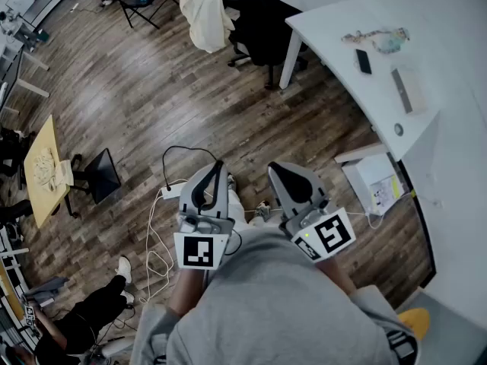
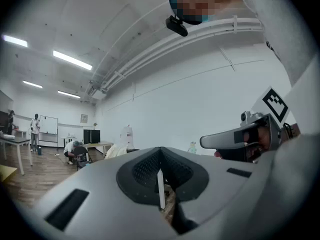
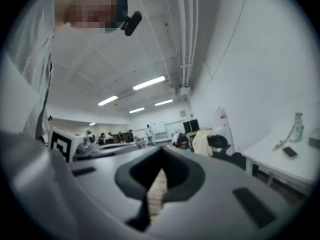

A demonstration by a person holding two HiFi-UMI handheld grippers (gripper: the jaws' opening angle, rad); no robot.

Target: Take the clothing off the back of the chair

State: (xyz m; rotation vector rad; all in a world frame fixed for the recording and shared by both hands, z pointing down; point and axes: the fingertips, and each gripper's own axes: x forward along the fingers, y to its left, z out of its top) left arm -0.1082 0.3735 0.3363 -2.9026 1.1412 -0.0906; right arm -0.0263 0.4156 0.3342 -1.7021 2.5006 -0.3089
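Note:
A cream garment (image 1: 204, 10) hangs over the back of a black office chair (image 1: 262, 25) at the far end of the wooden floor, beside a white desk (image 1: 335, 21). Both grippers are held close to the person's body, far from the chair and pointing toward it. My left gripper (image 1: 219, 166) is shut with nothing in it, and my right gripper (image 1: 275, 169) also has its tips together and holds nothing. The left gripper view shows the garment (image 2: 116, 150) small in the distance. In the right gripper view the garment (image 3: 201, 143) drapes the chair (image 3: 222, 145).
The desk carries a phone (image 1: 364, 61) and small items. A white box (image 1: 373, 182) sits under it at the right. A power strip with cables (image 1: 171, 191) lies on the floor just ahead. A small black chair (image 1: 103, 175) and a yellow table (image 1: 42, 169) stand left.

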